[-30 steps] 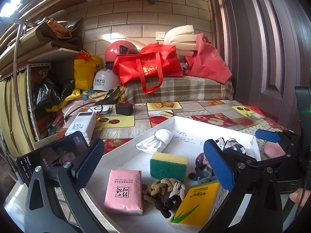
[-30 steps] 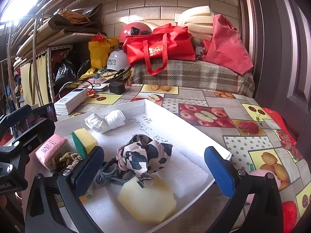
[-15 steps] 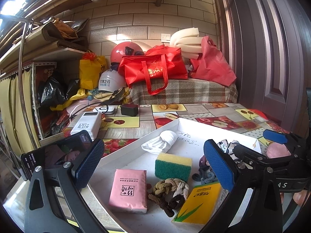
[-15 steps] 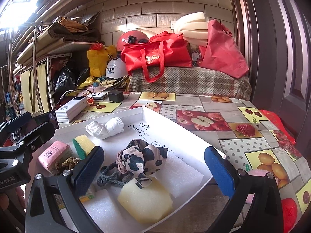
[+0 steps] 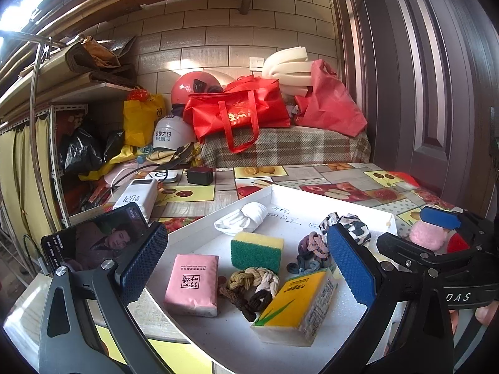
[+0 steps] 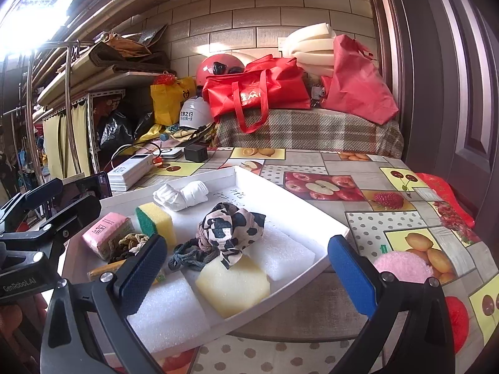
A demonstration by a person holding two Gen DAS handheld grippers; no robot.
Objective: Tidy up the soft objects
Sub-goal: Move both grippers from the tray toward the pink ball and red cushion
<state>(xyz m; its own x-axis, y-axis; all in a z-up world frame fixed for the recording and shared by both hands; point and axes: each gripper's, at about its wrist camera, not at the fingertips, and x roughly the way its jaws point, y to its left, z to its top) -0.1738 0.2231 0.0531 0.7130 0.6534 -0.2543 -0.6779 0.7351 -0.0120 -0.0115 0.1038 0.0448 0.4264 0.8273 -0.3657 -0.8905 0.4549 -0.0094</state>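
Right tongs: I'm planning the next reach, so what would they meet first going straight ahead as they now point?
Probably the cow-print cloth heaped in the white tray, with the pale yellow sponge just below that line. The right tongs are open; depth is uncertain.

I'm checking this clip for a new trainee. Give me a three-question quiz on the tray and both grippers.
1. True or false: the pink puff lies inside the white tray.
2. What touches the cow-print cloth? A) white sock B) dark hair ties C) pink tissue pack
3. Fill in: the left gripper and the right gripper are both ____.

Key: 1 false, it lies on the tablecloth beside the tray; 2 B; 3 open, holding nothing.
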